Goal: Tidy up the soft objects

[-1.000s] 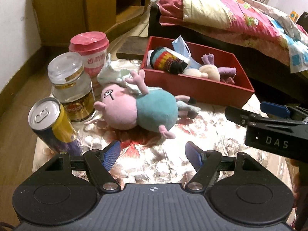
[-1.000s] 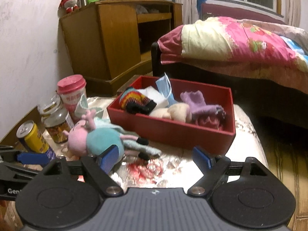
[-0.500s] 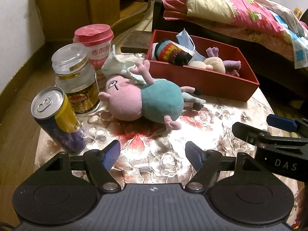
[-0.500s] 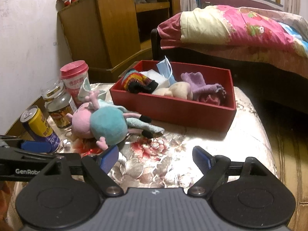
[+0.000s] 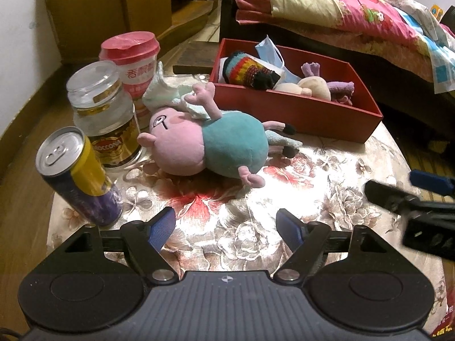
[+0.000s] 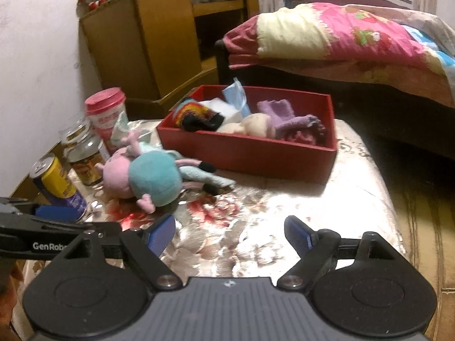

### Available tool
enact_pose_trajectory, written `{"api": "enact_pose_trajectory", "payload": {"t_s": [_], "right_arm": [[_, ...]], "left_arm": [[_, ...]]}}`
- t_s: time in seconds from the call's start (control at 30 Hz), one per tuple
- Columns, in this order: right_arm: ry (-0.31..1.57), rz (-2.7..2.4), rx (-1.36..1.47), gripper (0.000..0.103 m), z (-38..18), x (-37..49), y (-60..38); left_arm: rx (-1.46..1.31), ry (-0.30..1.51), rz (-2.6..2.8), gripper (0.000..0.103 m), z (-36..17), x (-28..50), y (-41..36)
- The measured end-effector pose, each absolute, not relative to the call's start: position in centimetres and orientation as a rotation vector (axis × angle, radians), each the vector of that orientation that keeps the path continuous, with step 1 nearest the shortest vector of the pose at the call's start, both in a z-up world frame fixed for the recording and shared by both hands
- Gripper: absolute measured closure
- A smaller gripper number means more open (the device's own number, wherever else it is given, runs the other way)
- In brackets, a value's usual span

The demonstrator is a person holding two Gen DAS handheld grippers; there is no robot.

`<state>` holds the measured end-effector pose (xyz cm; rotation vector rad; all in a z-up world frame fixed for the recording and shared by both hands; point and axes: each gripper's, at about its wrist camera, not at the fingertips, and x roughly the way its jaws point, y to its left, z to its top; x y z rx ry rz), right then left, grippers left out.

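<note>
Lining up on the plush pig [image 5: 210, 142], both grippers' jaws wide and empty; next it needs lifting into the red box [image 5: 290, 110] beyond.

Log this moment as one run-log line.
left gripper: open, empty | right gripper: open, empty | pig plush: lying on table, outside red box | box: socks, mask inside

right gripper [image 6: 229, 231] at bottom centre, jaws spread wide, nothing between them; pig plush [image 6: 148, 177] lying on floral table [image 6: 284, 221] left of centre, just beside red box [image 6: 256, 156] holding socks and a mask; can [image 6: 57, 187], jar [image 6: 82, 153], pink cup [image 6: 106, 115] at left; left gripper [image 6: 54, 213] pokes in lower left
</note>
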<state>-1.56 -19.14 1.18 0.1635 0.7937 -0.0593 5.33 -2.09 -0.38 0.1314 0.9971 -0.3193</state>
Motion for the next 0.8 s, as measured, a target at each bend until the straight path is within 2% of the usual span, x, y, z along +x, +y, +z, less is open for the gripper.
{"api": "enact_pose_trajectory", "payload": {"t_s": [0.4,0.53,0.67,0.7,0.77,0.8], "right_arm": [[0.779,-0.081,0.275,0.042,1.8,-1.6,-22.8],[0.778,-0.074,0.332,0.042,1.9,-1.5,-23.7],[0.782,-0.085,0.363,0.042,2.0,-1.4,-24.3],[0.780,-0.084,0.369,0.042,2.1,-1.4,-24.5],[0.773,-0.082,0.380,0.042,2.3,-1.6,-24.6],[0.769,-0.077,0.384,0.041,2.4,-1.6,-24.6]], "left_arm": [[-0.092,1.056,-0.181,0.025,-2.1,14.5,-6.0],[0.065,1.007,-0.169,0.017,-2.9,16.5,-9.3],[0.177,1.044,-0.256,0.016,-3.9,13.7,-9.1],[0.145,1.107,-0.316,0.019,-4.4,12.5,-7.9],[-0.065,1.375,-0.477,0.051,-6.8,10.0,-4.3],[-0.120,1.393,-0.506,0.050,-7.0,8.0,-2.4]]}}
